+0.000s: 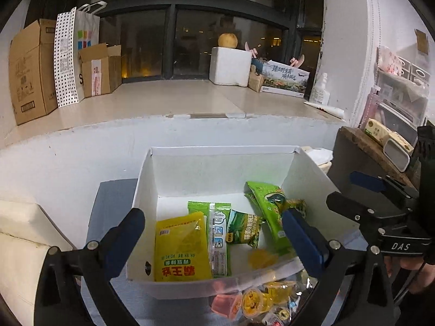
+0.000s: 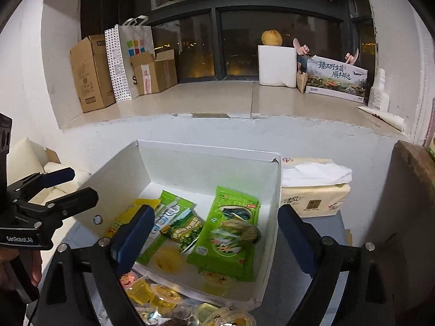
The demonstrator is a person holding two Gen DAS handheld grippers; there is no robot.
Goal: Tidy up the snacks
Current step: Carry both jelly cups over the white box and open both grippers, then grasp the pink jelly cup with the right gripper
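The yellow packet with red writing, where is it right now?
The yellow packet lies flat inside the white box, at its left end in the left wrist view, beside a narrow green-and-white packet.

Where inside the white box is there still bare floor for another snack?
Bare: the white box floor along its back wall, behind the green packets. Crowded: the front half, with the yellow packet and the jelly cups outside the front edge.

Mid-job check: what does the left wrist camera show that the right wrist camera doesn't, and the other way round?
Left only: the yellow packet seen whole, and a wooden shelf with small boxes. Right only: a tissue pack beside the white box. Both: the box holding green snack packets, jelly cups in front of it, both grippers open, holding nothing.
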